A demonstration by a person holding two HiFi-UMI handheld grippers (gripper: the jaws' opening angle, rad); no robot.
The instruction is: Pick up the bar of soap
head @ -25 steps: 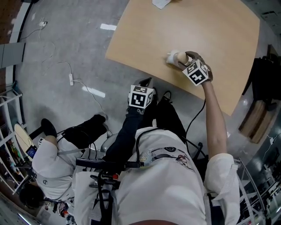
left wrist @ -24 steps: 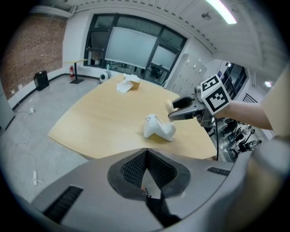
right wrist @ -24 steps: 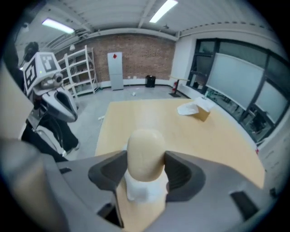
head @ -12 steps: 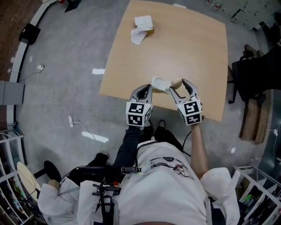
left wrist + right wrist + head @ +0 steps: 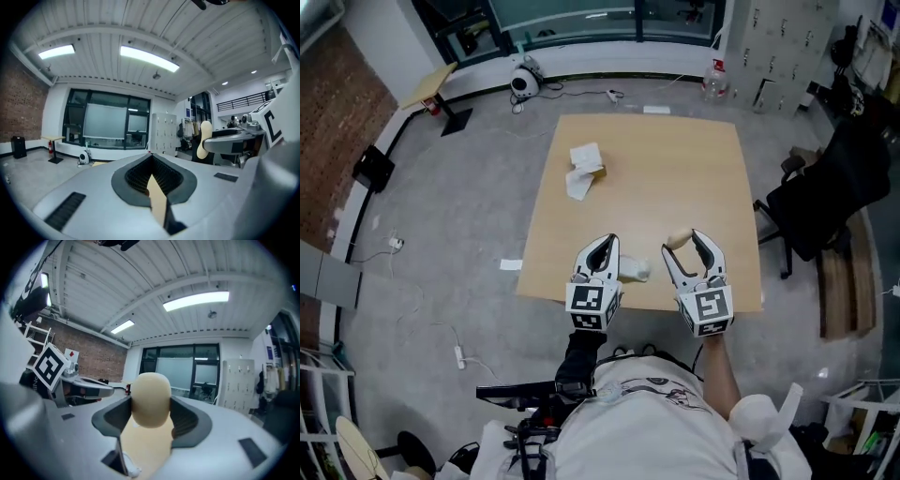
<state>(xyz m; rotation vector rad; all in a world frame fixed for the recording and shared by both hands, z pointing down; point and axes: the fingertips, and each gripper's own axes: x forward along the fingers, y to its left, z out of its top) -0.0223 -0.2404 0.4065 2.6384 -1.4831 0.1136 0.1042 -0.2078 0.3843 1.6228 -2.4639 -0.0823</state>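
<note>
The bar of soap [image 5: 150,399] is a cream oval, clamped upright between the jaws of my right gripper [image 5: 150,411]. In the head view the soap [image 5: 676,241] shows at the tips of the right gripper [image 5: 685,247], above the near edge of the wooden table [image 5: 675,178]. My left gripper [image 5: 607,244] hovers beside it to the left, with its jaws together and nothing in them. In the left gripper view only a thin tan sliver shows between that gripper's [image 5: 153,164] pads, and the soap [image 5: 204,139] shows off to the right.
A small white object [image 5: 634,272] lies on the table between the two grippers. A crumpled white wrapper [image 5: 583,169] sits at the far left of the table. A black chair [image 5: 825,187] stands to the right. Cables lie on the grey floor to the left.
The left gripper rose from below the table edge to beside the right one. The right gripper kept the soap and drew back to the near edge. The head view lifted and widened.
</note>
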